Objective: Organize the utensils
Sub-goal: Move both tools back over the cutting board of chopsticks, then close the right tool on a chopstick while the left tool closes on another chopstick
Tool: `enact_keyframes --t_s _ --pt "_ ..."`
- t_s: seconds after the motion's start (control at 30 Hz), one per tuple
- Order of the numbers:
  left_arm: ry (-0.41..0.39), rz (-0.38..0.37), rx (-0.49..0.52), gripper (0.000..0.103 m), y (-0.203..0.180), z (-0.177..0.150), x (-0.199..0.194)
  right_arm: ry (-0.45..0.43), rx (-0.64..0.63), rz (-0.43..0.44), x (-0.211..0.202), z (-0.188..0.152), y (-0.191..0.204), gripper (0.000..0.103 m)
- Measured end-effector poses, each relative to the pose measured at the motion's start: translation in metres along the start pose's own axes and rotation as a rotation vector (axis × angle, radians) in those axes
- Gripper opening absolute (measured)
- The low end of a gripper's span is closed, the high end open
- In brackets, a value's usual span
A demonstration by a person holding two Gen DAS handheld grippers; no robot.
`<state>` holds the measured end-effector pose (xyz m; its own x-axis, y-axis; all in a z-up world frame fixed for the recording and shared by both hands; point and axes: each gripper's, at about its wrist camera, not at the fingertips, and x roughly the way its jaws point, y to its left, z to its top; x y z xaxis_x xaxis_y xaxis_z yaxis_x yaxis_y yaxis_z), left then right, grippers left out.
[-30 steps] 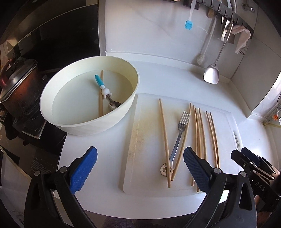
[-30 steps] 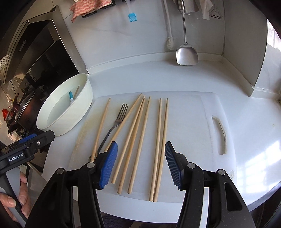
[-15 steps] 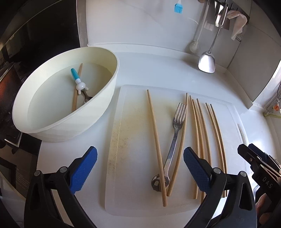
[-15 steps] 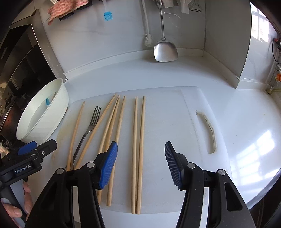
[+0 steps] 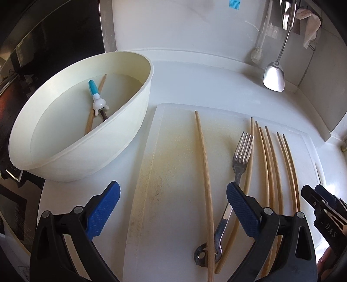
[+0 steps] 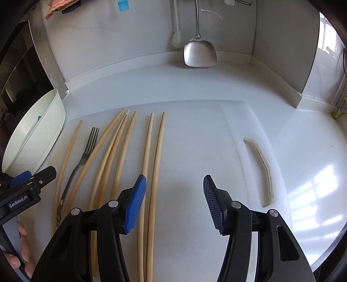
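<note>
Several wooden chopsticks (image 5: 203, 173) and a steel fork (image 5: 240, 158) lie on a white cutting board (image 5: 173, 195). A cream bowl (image 5: 121, 134) at the left holds a blue-handled spoon (image 5: 95, 93) and one chopstick (image 5: 95, 104). My left gripper (image 5: 173, 208) is open and empty, low over the board's near left, straddling the leftmost chopstick. My right gripper (image 6: 174, 201) is open and empty above the board (image 6: 195, 151), its left finger over the rightmost chopstick pair (image 6: 156, 151). The fork (image 6: 86, 151) and bowl (image 6: 32, 138) show at the left in the right wrist view.
A steel spatula (image 6: 199, 52) and a white brush (image 6: 175, 36) hang against the back wall. A blue silicone brush (image 6: 122, 5) hangs higher up. A dark stove area (image 5: 43, 43) lies left of the bowl. The board's handle slot (image 6: 260, 169) is at the right.
Both grippers have moved forward and down toward the board. The left view has shifted right, off the stove and pot; the right gripper has shifted right across the chopsticks. Both stay open.
</note>
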<state>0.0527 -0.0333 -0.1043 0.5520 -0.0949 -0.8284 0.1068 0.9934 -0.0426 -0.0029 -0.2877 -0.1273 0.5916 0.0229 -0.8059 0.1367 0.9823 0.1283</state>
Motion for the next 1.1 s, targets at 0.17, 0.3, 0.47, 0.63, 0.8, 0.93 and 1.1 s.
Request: enact_keyframes --t_s 0.17,0.3,0.47,0.63,0.8,0.93,1.1 --pt "0.008 0.007 0.001 0.097 -0.005 0.000 0.005 0.003 -0.028 -0.010 0.005 0.001 0.003 0.054" --pt "0.008 0.019 0.002 0.097 -0.006 0.000 0.008 0.005 -0.043 -0.019 0.007 0.003 0.004 0.054" --pt "0.012 0.028 -0.002 0.097 -0.006 0.000 0.012 0.010 -0.058 -0.021 0.009 0.003 0.007 0.053" --pt "0.014 0.038 0.001 0.097 -0.006 -0.002 0.015 0.006 -0.063 -0.020 0.009 0.002 0.009 0.053" --pt "0.015 0.048 0.013 0.097 -0.010 -0.005 0.016 0.000 -0.071 -0.020 0.008 0.001 0.011 0.053" --pt "0.021 0.066 0.042 0.097 -0.016 -0.009 0.018 0.004 -0.090 -0.012 0.008 0.000 0.014 0.052" --pt "0.024 0.056 0.030 0.097 -0.013 -0.011 0.019 0.011 -0.087 0.018 0.010 -0.003 0.016 0.045"
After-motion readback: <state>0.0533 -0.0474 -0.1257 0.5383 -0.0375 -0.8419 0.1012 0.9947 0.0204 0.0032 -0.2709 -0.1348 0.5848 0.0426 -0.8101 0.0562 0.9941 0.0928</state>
